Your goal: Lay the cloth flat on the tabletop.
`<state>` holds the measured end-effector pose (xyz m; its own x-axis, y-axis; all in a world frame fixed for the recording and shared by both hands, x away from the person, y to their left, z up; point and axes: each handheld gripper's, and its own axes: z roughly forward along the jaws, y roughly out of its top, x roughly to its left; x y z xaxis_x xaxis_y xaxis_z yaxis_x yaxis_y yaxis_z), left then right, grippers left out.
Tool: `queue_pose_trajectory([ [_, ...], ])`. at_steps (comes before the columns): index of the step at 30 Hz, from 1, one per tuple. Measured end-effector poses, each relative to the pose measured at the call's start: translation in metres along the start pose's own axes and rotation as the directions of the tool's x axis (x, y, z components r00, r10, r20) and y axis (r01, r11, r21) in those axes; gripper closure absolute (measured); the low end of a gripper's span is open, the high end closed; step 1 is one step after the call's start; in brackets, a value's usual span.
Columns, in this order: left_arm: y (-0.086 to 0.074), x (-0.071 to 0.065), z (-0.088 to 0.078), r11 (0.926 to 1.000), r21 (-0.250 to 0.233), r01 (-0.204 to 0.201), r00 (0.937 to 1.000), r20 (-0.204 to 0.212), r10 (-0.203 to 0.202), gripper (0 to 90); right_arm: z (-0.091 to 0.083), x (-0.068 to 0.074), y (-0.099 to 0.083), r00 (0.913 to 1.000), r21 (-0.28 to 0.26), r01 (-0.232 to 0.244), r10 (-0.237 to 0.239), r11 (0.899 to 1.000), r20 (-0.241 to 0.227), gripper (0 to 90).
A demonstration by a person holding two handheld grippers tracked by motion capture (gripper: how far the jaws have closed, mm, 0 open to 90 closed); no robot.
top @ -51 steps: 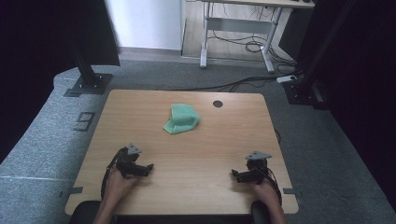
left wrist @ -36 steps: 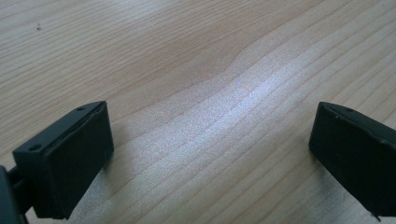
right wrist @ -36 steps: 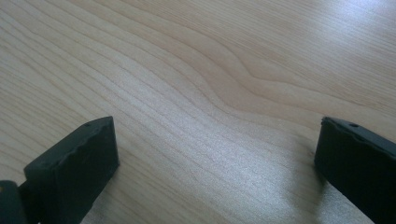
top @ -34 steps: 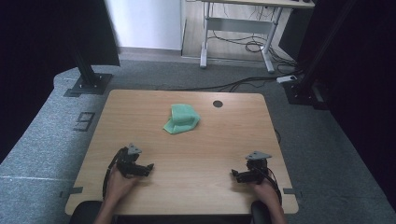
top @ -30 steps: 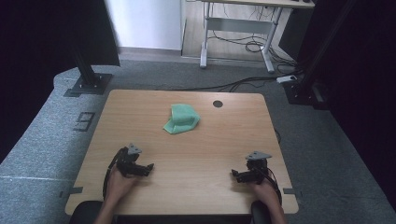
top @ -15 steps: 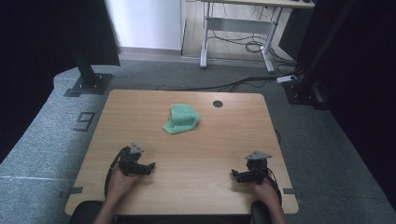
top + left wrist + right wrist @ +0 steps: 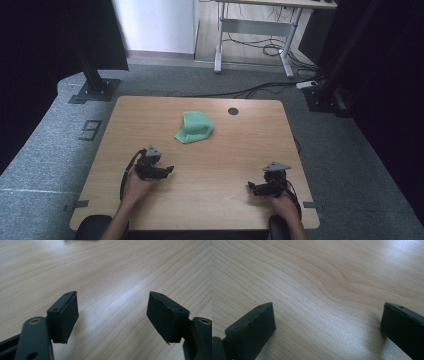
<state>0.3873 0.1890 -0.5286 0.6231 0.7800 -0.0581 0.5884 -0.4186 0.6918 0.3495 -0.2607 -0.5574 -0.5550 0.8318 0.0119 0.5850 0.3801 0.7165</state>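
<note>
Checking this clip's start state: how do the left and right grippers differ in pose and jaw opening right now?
The left gripper sits farther up the table, nearer the green cloth; the right gripper stays by the near edge. The left gripper's jaws have just been closing and stand narrower in its own view than the right gripper's wide-spread jaws. Both are empty, with bare wood between the jaws.

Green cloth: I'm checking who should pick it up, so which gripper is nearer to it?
Left. The left gripper sits just below and left of the green cloth; the right gripper lies farther off, toward the table's near right corner.
</note>
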Motion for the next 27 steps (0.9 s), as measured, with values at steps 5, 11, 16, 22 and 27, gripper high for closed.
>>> queue_pose_trajectory([
  [5, 0.015, 0.002, 0.006, 0.9999, -0.014, 0.003, 0.9996, 0.028, -0.002, 30.6, 0.0, 0.0, 0.0, 1.0, 0.0, 0.0, 0.0, 1.0, 0.0, 0.0],
  [11, 0.033, 0.006, 0.013, 0.9996, -0.027, 0.002, 0.9988, 0.049, -0.001, 37.1, 0.0, 0.0, 0.0, 1.0, 0.0, 0.0, 0.0, 1.0, 0.0, 0.0],
  [16, 0.05, 0.009, 0.019, 0.9993, -0.036, 0.003, 0.9981, 0.061, -0.001, 40.1, 0.0, 0.0, 0.0, 1.0, 0.0, 0.0, 0.0, 1.0, 0.0, 0.0],
  [22, 0.066, 0.011, 0.029, 0.9992, -0.04, 0.008, 0.9971, 0.075, -0.005, 43.8, 0.0, 0.0, 0.0, 1.0, 0.0, 0.0, 0.0, 1.0, 0.0, 0.0],
  [27, 0.075, 0.014, 0.036, 0.9989, -0.044, 0.014, 0.9961, 0.087, -0.011, 49.4, 0.0, 0.0, 0.0, 1.0, 0.0, 0.0, 0.0, 1.0, 0.0, 0.0],
])
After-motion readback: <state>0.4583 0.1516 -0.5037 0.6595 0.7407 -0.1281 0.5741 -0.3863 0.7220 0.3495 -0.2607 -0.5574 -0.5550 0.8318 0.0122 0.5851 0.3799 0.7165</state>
